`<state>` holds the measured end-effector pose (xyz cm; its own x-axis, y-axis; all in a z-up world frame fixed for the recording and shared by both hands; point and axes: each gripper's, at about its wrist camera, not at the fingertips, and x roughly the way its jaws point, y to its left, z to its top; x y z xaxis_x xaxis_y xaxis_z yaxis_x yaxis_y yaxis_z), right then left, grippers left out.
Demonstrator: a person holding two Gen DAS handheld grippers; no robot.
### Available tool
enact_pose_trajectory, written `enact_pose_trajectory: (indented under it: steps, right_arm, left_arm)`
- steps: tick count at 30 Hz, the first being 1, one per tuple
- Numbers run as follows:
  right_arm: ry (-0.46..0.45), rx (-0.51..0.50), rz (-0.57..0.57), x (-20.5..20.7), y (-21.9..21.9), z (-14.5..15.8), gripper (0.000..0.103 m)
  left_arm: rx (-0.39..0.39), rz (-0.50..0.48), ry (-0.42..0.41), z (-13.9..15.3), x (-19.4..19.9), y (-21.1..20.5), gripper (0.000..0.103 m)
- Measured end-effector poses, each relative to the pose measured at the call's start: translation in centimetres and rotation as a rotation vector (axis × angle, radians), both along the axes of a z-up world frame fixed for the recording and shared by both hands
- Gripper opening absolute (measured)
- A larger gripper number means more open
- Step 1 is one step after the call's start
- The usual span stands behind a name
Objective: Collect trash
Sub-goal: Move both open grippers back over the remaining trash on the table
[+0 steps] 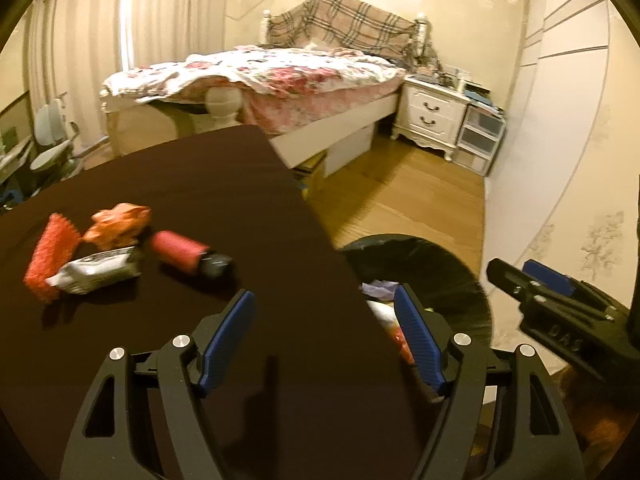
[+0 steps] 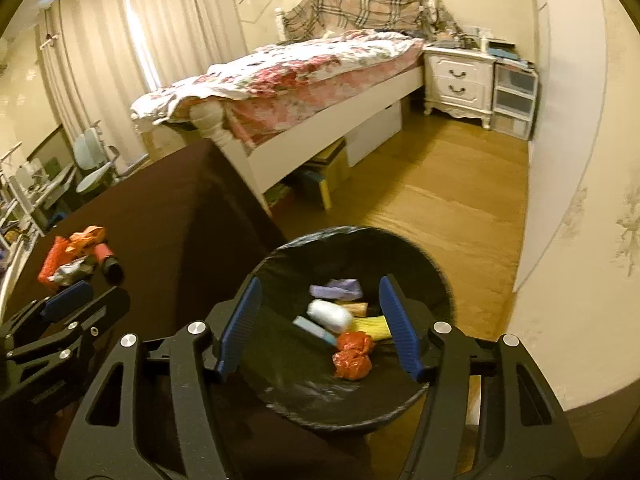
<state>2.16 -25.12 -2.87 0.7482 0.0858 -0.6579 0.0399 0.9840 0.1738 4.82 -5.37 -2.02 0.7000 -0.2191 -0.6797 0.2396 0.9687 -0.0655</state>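
The left gripper (image 1: 324,340) hangs over the worktop (image 1: 200,184) edge beside the bin (image 2: 280,256), jaws spread wide with nothing between them. The right gripper (image 2: 320,328) hovers right above the bin, jaws likewise wide apart and empty.

Inside the bin, on the black liner, lie a red crumpled bag (image 2: 353,354), a white wad (image 2: 330,314), a pale blue packet (image 2: 314,330), a yellow piece (image 2: 372,326) and a lilac scrap (image 2: 338,289), all bunched together.

The bin stands on the wood floor (image 2: 440,200), touching the worktop's right edge. Left of the bin, on the dark worktop, more trash sits in a tight cluster: a pink tube with a black end (image 1: 188,254), a white-and-black wrapper (image 1: 98,270) just beside it, a red strip (image 1: 50,254) at the far left, and an orange crumpled wrapper (image 1: 118,224) behind them.

Beyond the bin, across the floor, is a bed (image 1: 260,76) with a floral cover, and a white nightstand (image 1: 432,114) to its right
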Motion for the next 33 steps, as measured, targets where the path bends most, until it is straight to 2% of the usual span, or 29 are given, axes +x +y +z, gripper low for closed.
enact_pose_trajectory:
  steps: [13,19,26,33]
  right_arm:
    - [0.019,-0.006,0.218,-0.1,8.6,0.7,0.061]
    - [0.04,-0.004,0.298,0.4,11.8,0.7,0.061]
    - [0.051,-0.033,0.377,2.5,16.1,0.6,0.061]
    - [0.077,-0.073,0.406,5.9,19.5,0.1,0.061]
  left_arm:
    - [0.048,0.211,0.001,-0.5,-1.1,8.7,0.073]
    - [0.027,0.298,0.013,-0.6,-1.5,12.6,0.073]
    - [0.014,0.367,0.022,-0.5,-1.5,16.1,0.073]
    - [-0.002,0.413,0.036,-0.4,-1.1,19.0,0.073]
